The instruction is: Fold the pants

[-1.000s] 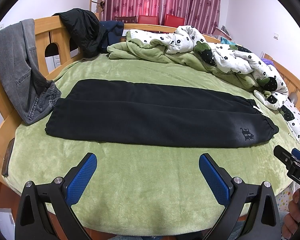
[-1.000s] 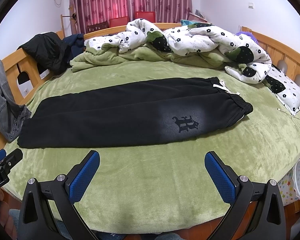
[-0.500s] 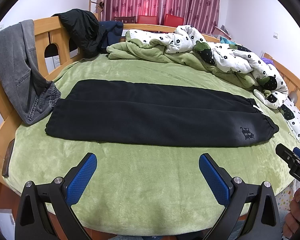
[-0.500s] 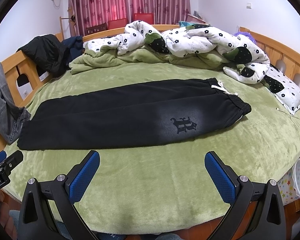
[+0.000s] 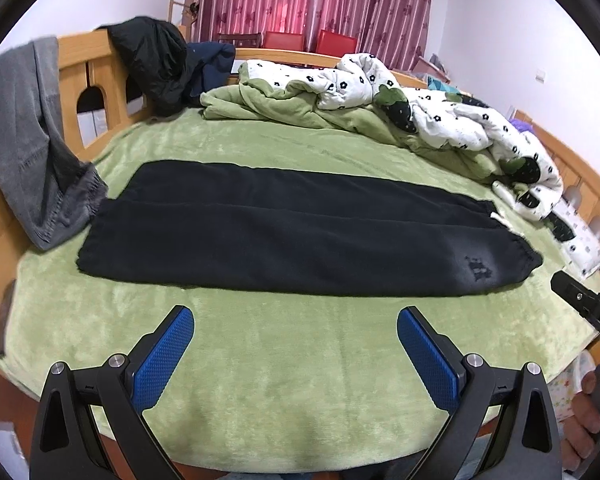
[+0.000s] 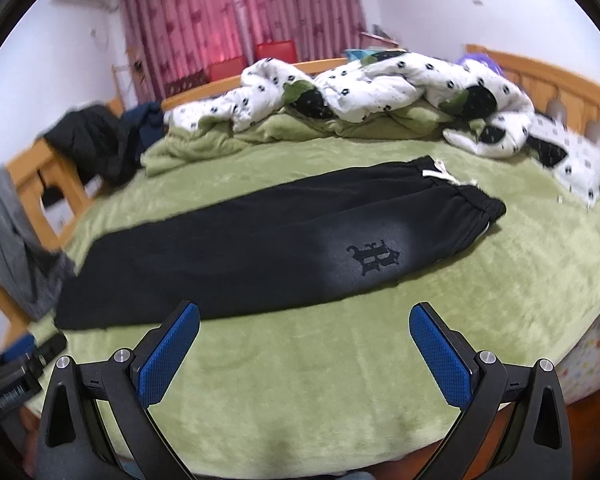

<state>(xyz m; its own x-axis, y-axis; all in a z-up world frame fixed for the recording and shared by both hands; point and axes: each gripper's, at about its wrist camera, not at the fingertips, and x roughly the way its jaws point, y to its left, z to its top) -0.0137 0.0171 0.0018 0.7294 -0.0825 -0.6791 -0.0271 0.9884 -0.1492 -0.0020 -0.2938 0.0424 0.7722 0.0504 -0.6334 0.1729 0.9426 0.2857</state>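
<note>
Jaws spread wide and holding nothing on both the left gripper (image 5: pixel 296 344) and the right gripper (image 6: pixel 305 340); each hangs over bare green blanket (image 5: pixel 292 380). Beyond them the black pants (image 5: pixel 300 240) lie flat across the bed, legs together, waistband toward the rumpled floral quilt (image 6: pixel 380 92).

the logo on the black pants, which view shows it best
The right wrist view: the logo sits near the middle of the frame, large, its letter-like shape clear on a faded patch of the black pants. In the left wrist view it is far off to the right, small and too smudged to read.
</note>
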